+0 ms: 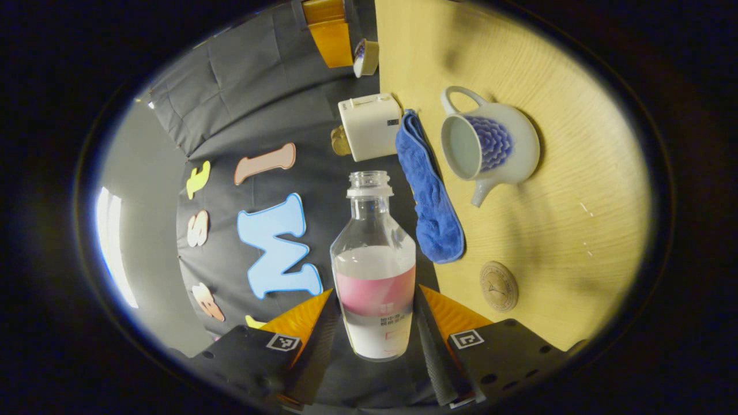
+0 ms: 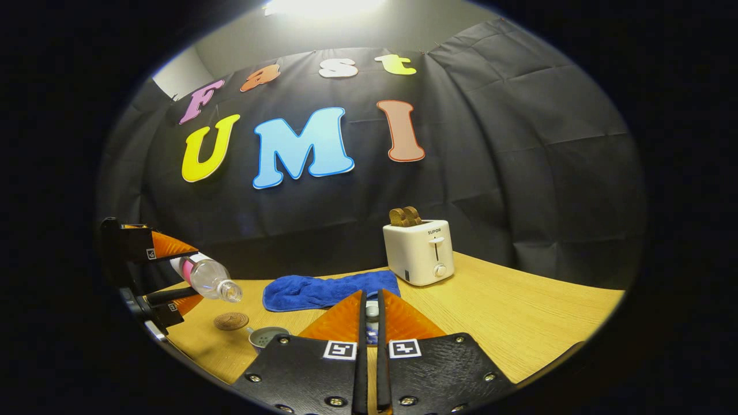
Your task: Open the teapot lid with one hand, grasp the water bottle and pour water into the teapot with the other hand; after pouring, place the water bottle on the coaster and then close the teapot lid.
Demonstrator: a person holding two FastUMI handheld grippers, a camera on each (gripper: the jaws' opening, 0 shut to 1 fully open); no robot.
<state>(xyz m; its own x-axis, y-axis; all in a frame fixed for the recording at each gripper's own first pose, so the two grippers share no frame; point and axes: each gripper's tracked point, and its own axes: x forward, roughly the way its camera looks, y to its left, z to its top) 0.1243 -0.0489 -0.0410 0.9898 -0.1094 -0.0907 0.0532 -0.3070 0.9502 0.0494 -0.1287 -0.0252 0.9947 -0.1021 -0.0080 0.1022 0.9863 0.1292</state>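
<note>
The left gripper has its fingers clamped on the lower body of the water bottle, one on each side of the label, the cap off and the bottle tipped toward horizontal — seen from the right gripper view, its mouth points down and across the table. The right gripper has its fingers nearly together, pinching a small pale piece that I take to be the teapot lid, held off the pot. The teapot stands open beside the blue cloth, the coaster near it. The pouring step looks to be in hand — next, the mouth must come over the opening and tip further.
</note>
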